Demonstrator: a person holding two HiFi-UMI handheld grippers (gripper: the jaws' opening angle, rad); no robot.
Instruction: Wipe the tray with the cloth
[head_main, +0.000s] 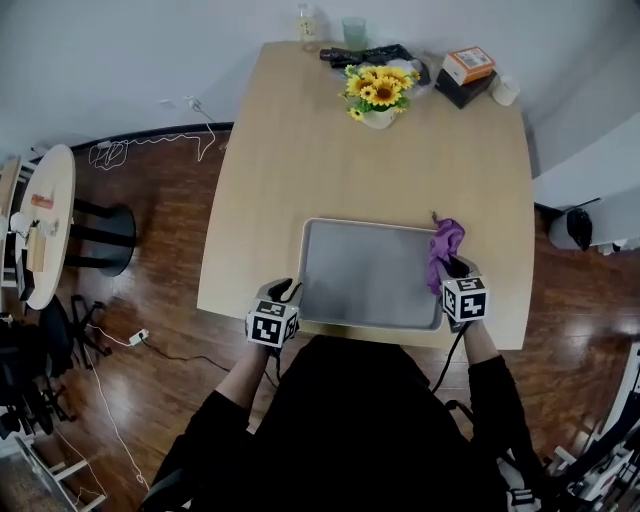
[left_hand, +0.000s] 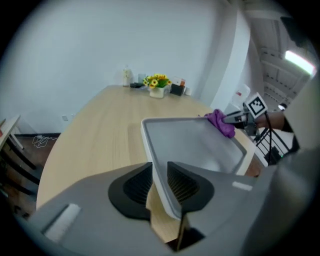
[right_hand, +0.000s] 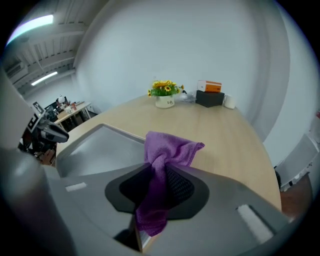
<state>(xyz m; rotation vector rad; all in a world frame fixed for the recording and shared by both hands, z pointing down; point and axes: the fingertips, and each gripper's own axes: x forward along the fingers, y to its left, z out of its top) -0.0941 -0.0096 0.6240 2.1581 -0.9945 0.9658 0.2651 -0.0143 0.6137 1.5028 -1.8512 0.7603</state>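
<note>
A grey rectangular tray (head_main: 370, 275) lies near the front edge of the light wooden table (head_main: 300, 170). My left gripper (head_main: 287, 293) is at the tray's front left corner. In the left gripper view the tray's raised rim (left_hand: 162, 175) runs between its jaws (left_hand: 159, 172), and both pads lie against the rim. My right gripper (head_main: 452, 268) hovers at the tray's right edge, shut on a purple cloth (head_main: 444, 243). In the right gripper view the cloth (right_hand: 170, 147) bunches up out of the jaws (right_hand: 159, 172) and hangs below them, beside the tray (right_hand: 95, 150).
At the table's far end stand a pot of sunflowers (head_main: 379, 92), an orange box on a black one (head_main: 467, 66), a white cup (head_main: 505, 90), a glass (head_main: 354, 30), a bottle (head_main: 306, 22) and dark items (head_main: 365, 55). A round side table (head_main: 45, 220) and stool (head_main: 105, 238) stand left.
</note>
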